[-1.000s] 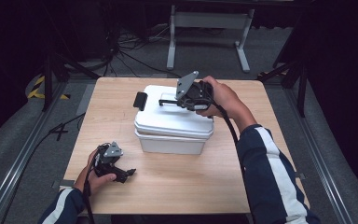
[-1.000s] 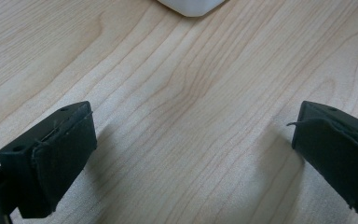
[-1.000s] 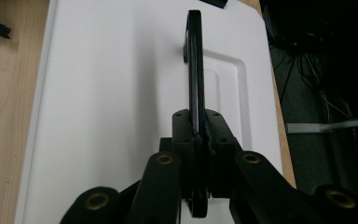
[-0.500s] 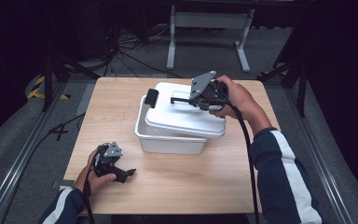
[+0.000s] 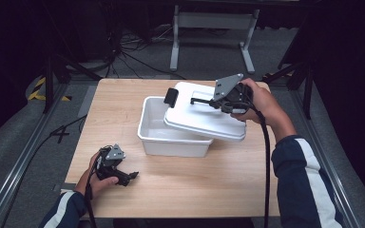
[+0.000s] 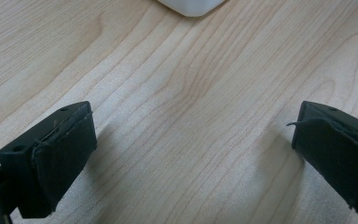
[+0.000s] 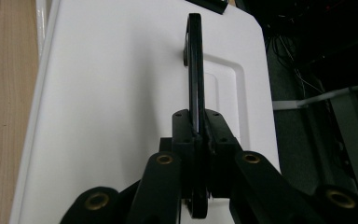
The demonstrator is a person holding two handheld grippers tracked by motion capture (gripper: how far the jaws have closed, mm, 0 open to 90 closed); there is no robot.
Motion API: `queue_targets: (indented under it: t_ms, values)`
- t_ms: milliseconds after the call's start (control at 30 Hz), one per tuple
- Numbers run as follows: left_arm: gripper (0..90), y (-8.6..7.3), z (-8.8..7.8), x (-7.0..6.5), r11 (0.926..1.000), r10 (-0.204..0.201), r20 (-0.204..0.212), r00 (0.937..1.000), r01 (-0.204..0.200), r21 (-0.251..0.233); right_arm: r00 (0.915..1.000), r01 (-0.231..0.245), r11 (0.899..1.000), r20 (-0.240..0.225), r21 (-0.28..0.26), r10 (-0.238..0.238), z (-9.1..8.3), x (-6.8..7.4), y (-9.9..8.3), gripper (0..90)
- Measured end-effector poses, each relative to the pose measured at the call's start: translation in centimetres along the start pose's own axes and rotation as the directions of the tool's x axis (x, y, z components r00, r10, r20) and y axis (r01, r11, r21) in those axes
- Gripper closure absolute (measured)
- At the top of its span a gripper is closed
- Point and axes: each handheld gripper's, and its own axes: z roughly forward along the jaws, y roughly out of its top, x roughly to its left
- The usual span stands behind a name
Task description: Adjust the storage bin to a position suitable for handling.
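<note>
A white plastic bin [image 5: 166,137] stands in the middle of the wooden table [image 5: 218,180]. Its white lid [image 5: 204,118] hangs tilted above the bin's right half, lifted clear and shifted right. My right gripper [image 5: 215,101] is shut on the lid's thin black handle [image 7: 195,70], which stands on edge between the jaws in the right gripper view. A black latch [image 5: 171,97] sits at the lid's far left end. My left gripper [image 5: 132,176] rests open on the table near the front left. Bare wood lies between its fingers [image 6: 56,154], and a corner of the bin [image 6: 191,5] shows ahead.
The bin's inside looks bare where it shows. A metal stand [image 5: 209,28] and cables [image 5: 123,52] lie on the dark floor beyond the table's far edge. Metal rails [image 5: 24,161] run along both sides of the table.
The right gripper has lifted the lid off the bin and carried it right and slightly up, uncovering the bin's left half. The left gripper has stayed put.
</note>
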Motion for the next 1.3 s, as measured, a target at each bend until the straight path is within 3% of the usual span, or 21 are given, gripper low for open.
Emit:
queue_targets:
  t_ms: [567, 933, 1300]
  values:
    - [0.2, 0.0, 0.0, 0.0, 1.0000, -0.005, -0.002, 1.0000, 0.005, -0.002, 0.9952, -0.085, 0.996, 0.048, -0.002, 0.085, -2.9, -0.5, -4.7, 85.0]
    - [0.2, 0.0, 0.0, 0.0, 1.0000, -0.005, -0.003, 1.0000, 0.005, -0.002, 0.9815, -0.165, 0.986, 0.098, -0.008, 0.165, -4.8, -0.8, -8.9, 85.0]
    - [0.2, 0.0, 0.0, 0.0, 1.0000, -0.003, -0.003, 1.0000, 0.003, 0.000, 0.9707, -0.210, 0.978, 0.122, 0.013, 0.207, -5.9, -0.9, -11.7, 85.0]
